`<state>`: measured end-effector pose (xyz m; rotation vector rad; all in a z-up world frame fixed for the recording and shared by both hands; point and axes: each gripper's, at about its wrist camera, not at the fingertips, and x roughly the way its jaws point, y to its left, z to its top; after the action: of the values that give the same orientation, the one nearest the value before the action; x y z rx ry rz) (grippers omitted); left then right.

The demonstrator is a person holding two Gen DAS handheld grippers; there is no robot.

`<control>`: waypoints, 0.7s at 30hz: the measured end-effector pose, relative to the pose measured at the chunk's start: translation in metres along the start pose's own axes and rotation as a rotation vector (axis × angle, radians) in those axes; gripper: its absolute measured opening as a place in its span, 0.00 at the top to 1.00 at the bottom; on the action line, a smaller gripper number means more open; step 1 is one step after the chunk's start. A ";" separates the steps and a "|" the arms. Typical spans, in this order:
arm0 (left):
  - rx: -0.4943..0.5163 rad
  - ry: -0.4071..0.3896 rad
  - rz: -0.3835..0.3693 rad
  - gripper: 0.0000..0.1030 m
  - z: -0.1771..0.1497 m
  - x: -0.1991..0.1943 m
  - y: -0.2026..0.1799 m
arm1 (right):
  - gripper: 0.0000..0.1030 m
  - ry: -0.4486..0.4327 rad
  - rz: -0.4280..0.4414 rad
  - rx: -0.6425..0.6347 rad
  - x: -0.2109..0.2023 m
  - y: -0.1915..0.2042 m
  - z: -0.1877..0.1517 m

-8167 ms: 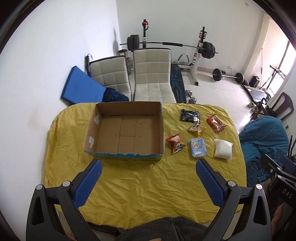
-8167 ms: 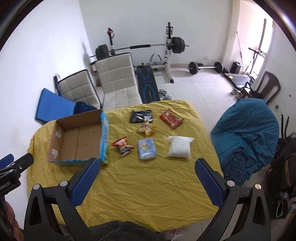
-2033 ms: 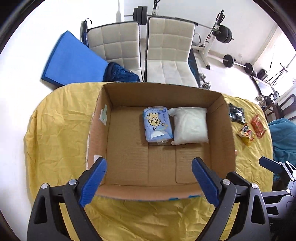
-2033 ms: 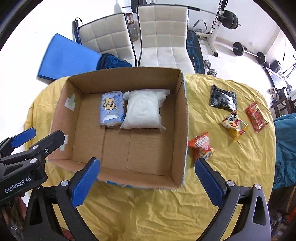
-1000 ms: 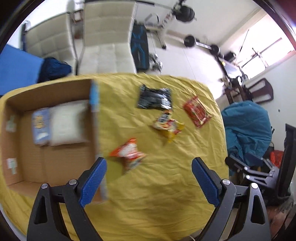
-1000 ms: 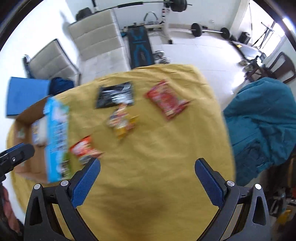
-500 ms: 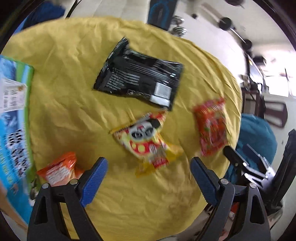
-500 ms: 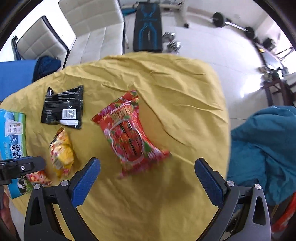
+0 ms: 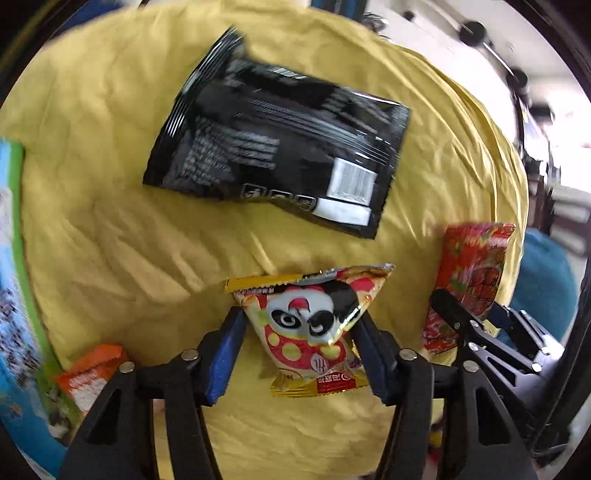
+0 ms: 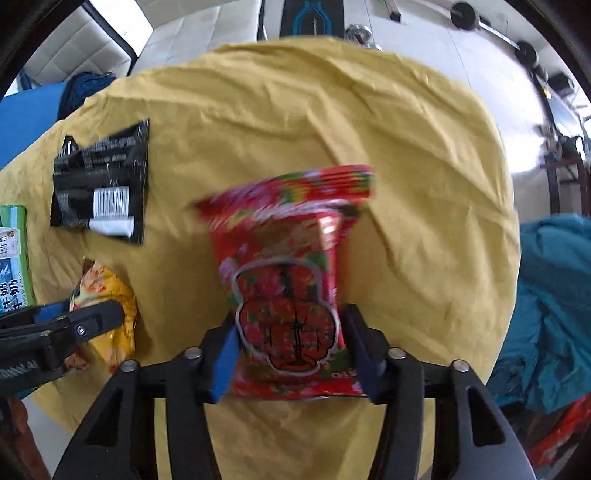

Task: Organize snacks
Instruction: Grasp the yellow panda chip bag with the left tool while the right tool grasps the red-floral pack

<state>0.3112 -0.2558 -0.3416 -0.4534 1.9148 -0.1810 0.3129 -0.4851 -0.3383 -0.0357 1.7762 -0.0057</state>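
Snacks are held in both grippers: the left gripper (image 9: 301,334) has its blue pads closed against the sides of the yellow panda packet (image 9: 314,328), and the right gripper (image 10: 291,339) has its fingers narrowed onto the lower half of the red packet (image 10: 284,266), which stands up between them, blurred at its top. Whether either packet is clear of the yellow tablecloth (image 10: 406,155) cannot be told. Beyond the panda packet, toward the far edge of the cloth, a black packet (image 9: 277,147) lies flat with its barcode up. An orange packet (image 9: 90,374) lies at the near left, just beside the printed blue-and-green wall of the box (image 9: 16,295) at the cloth's left edge. Past the right edge sits a teal bundle of fabric (image 10: 554,295); white chairs (image 10: 177,33) and weights stand beyond the far edge.
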 end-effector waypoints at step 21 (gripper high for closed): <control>0.347 -0.103 0.311 0.52 -0.082 0.021 -0.024 | 0.49 0.008 -0.009 0.141 0.020 0.027 -0.063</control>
<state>0.2349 -0.2933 -0.3201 0.0670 1.7797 -0.2735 0.2462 -0.4593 -0.3454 0.0582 1.7791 -0.1382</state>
